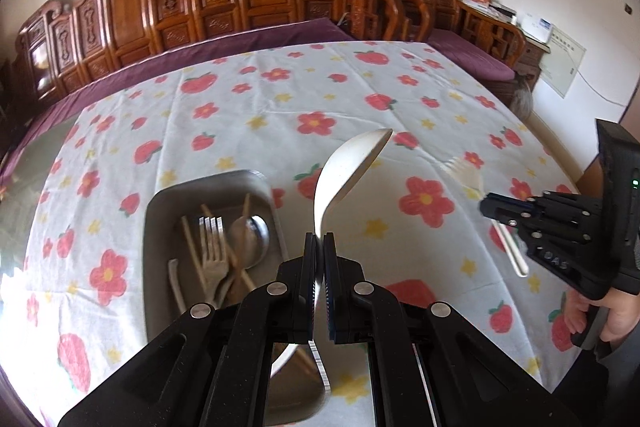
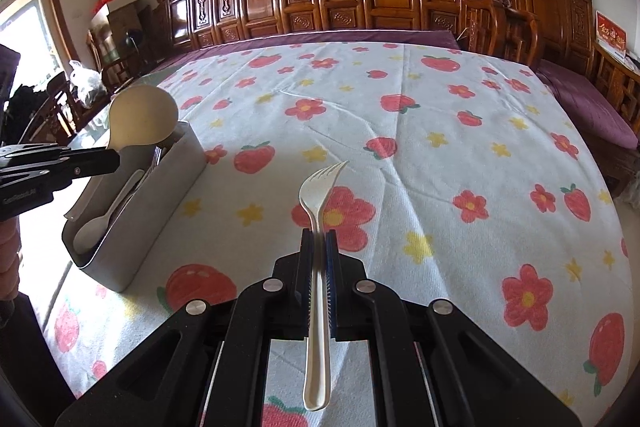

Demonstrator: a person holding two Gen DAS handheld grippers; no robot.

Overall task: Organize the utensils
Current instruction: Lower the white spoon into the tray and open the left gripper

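Both grippers are loaded, the left gripper (image 1: 319, 247) clamped on a ladle (image 1: 352, 163) just beside the bin (image 1: 160, 203), the right gripper (image 2: 319, 243) pinching a fork (image 2: 318, 195); each, I reckon, wants lowering into that bin.

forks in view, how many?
2, maybe more hidden. One white plastic fork is clamped in the right gripper; one metal fork lies in the grey rectangular bin.

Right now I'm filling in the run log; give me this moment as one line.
left gripper: shut on ladle above bin | right gripper: shut on fork over tablecloth
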